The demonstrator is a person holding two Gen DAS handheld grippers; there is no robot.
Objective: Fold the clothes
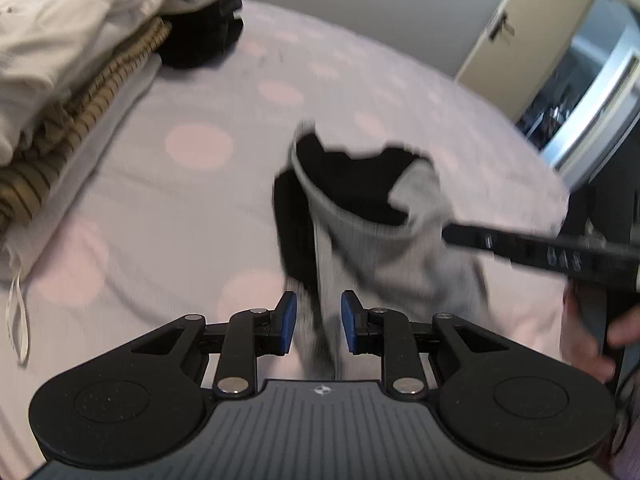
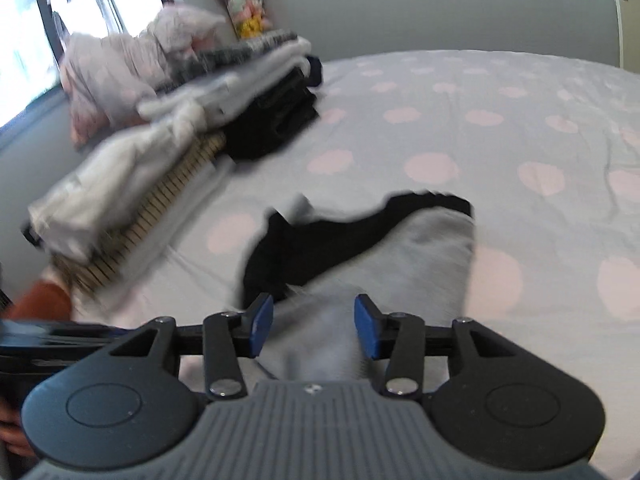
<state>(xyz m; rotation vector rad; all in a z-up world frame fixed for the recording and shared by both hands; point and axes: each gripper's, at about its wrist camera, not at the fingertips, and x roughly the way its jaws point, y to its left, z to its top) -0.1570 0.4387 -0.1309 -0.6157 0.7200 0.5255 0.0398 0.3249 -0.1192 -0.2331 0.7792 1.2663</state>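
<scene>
**Grey and black garment on the bed, pinched in one claw, loose in the other**

Spread near the middle of the spotted bed (image 1: 192,208): a grey and black garment (image 1: 380,236), rumpled, black side showing along its far edge. Clamped in the left claw (image 1: 319,322): a narrow grey fold of that garment, drawn up from the bed and running back under the tool. Standing apart over the near grey edge of the same garment: the right claw (image 2: 314,322), with cloth lying between its blue pads but no pad seen pressing on it.

Towards the far left corner of the bed: a pile of clothes (image 2: 168,120), white and pale pieces on top, a tan striped piece beneath, a folded black piece at its end. Well apart from the garment.

Only from the left wrist: a cream door (image 1: 520,28) at the upper right, a white cord (image 1: 18,320) hanging at the bed's left edge, the right tool as a dark bar reaching in from the right onto the grey cloth, and part of a hand (image 1: 592,344) behind it.

Only from the right wrist: a bright window (image 2: 24,40) beyond the pile, a bunch of coloured things (image 2: 246,8) on the far wall (too blurred to name), and the bed's whole far right side.
</scene>
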